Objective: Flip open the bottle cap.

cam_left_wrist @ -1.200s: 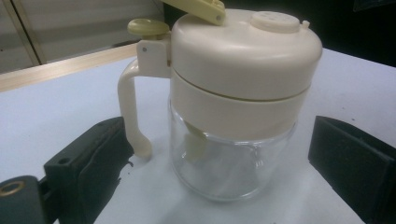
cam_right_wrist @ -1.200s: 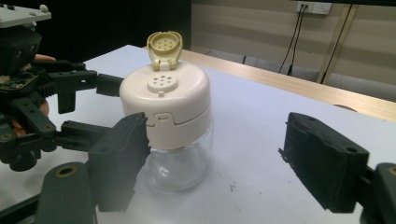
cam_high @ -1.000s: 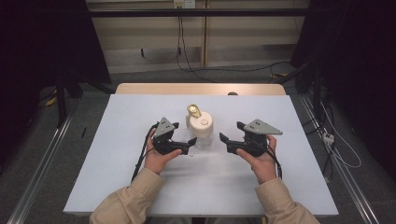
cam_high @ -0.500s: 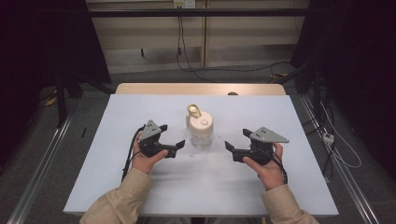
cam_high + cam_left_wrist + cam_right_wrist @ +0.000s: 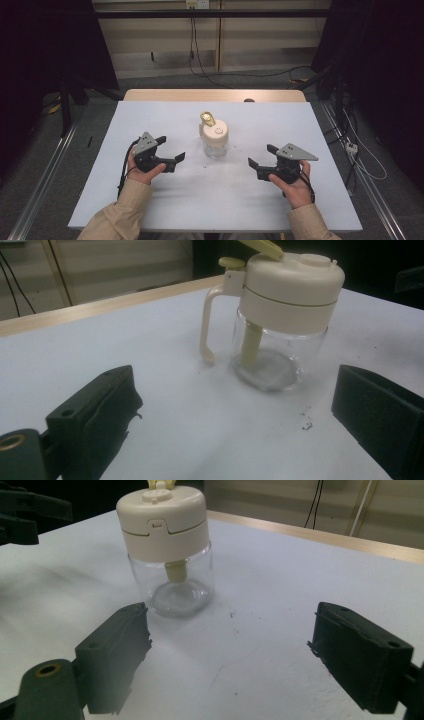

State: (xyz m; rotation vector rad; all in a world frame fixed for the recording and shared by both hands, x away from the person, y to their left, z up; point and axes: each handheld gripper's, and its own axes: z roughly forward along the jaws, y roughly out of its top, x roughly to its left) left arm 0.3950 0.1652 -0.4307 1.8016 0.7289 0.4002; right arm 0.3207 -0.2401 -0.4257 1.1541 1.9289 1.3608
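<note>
Table edges: the white table (image 5: 150, 200) runs wide to all sides of the work; a wooden strip lines its far edge, dark floor and rails lie beyond the left and right edges.
Open room: bare tabletop lies between the jar and each gripper — both stand well apart from it, one to each side.
Jar: the glass jar (image 5: 215, 140) with a cream lid stands upright near the table's middle; a cream handle and a yellowish flip tab sit on its far side, and a few dark crumbs lie just in front of it.
Left gripper (image 5: 172, 150): held low over the table, pointing toward the jar; jaws spread wide, nothing between them.
Right gripper (image 5: 260, 156): held low, pointing toward the jar from the other side; jaws have just been opening and stand wide, nothing between them.
Sleeves: beige, both forearms entering from the near edge.
Writing: none readable on the lid or jar.
</note>
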